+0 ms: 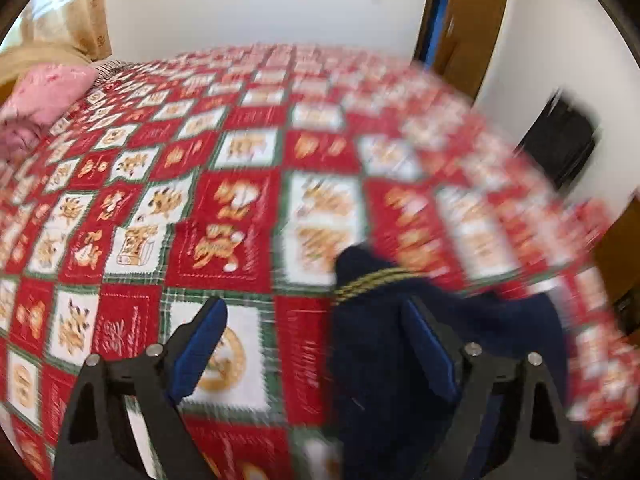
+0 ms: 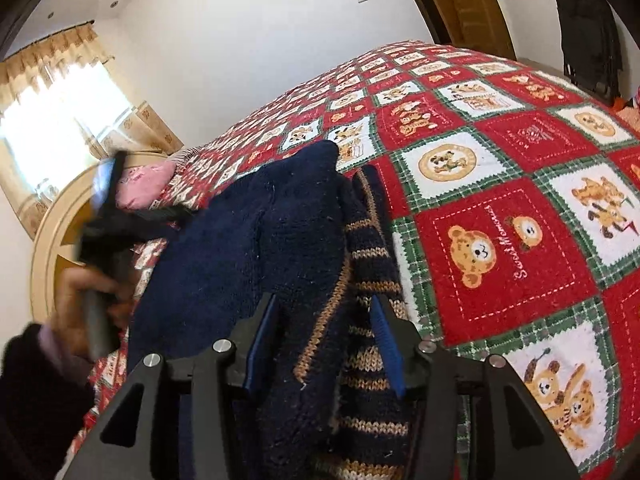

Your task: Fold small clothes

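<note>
Jaws, left gripper [image 1: 316, 320]: spread wide, nothing between the pads, bare bedspread showing in the gap; right-hand finger [image 1: 430, 344] overlapping the navy knitted garment [image 1: 384, 352] in the picture, contact not determinable through heavy motion blur. Jaws, right gripper [image 2: 324, 336]: roughly half open, straddling a thick bunch of the same garment [image 2: 304, 240]; blue pads [image 2: 384, 332] close against the knit on both sides, firmness of hold not determinable. Garment: dark navy wool, tan-and-navy striped trim [image 2: 364, 280]; heaped and gathered, not flat; in the left wrist view lying from 5 o'clock toward centre, in the right wrist view filling the centre from 6 o'clock up to 12 o'clock. Bedspread [image 2: 500, 248]: red, white and green patchwork with bear motifs; covering the bed under the garment, extending to 3 o'clock in the right wrist view. Hand [image 2: 80, 292] with dark sleeve, at 9 o'clock in the right wrist view, carrying the left gripper, blurred. Pink pillow [image 1: 52, 88] at 10 o'clock in the left wrist view, well apart from the garment. Progress, judged: early; no clean fold line visible, no squared edges; spreading flat, folding and setting aside apparently outstanding.
</note>
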The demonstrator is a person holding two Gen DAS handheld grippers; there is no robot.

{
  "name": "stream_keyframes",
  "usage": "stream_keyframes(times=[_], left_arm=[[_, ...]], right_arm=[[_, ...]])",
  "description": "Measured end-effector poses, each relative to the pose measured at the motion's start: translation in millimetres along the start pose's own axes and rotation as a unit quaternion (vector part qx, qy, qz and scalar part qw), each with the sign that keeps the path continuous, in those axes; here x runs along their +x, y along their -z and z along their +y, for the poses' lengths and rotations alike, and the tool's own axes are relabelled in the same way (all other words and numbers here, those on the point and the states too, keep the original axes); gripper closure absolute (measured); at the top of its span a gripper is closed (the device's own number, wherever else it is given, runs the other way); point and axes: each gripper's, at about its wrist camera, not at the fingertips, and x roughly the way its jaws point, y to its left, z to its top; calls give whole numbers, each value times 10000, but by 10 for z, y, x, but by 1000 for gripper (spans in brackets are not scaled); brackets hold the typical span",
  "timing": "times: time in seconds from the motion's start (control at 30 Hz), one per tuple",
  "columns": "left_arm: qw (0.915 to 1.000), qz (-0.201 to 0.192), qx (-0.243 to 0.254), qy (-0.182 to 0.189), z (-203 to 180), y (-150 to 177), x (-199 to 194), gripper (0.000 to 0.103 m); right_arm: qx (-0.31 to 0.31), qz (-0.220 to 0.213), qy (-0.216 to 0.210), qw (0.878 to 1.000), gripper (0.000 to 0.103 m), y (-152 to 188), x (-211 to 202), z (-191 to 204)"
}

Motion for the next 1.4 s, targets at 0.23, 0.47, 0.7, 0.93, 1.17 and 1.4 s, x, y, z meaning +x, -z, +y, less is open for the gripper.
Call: stream_keyframes(times=[0.23,0.47,0.7,0.93,1.17,1.4], left_arm=[[9987,98,138,-484,-6,83,238,0],[9966,43,-520,645,189,235,-270,1],[9850,269,-760,1523,-90,758,-410,1],[9775,706,-952,1742,-256,988,-221,0],[9718,847,-873,2020,-292,1016,-219,0],[9731,619,-570,2144,-315,1122,-228,0]], right_arm=[[102,19,-60,9999,53,-27,-19,-27],[557,-738,95,9957,22,-349,-378,-287],[1191,274,-421,9916,22,-224,36,-467],[559,431,-472,9964,18,-89,180,-212],[318,640,-570,9958,16,-82,207,-206],[-228,823,-629,9944,31,-12,201,25]])
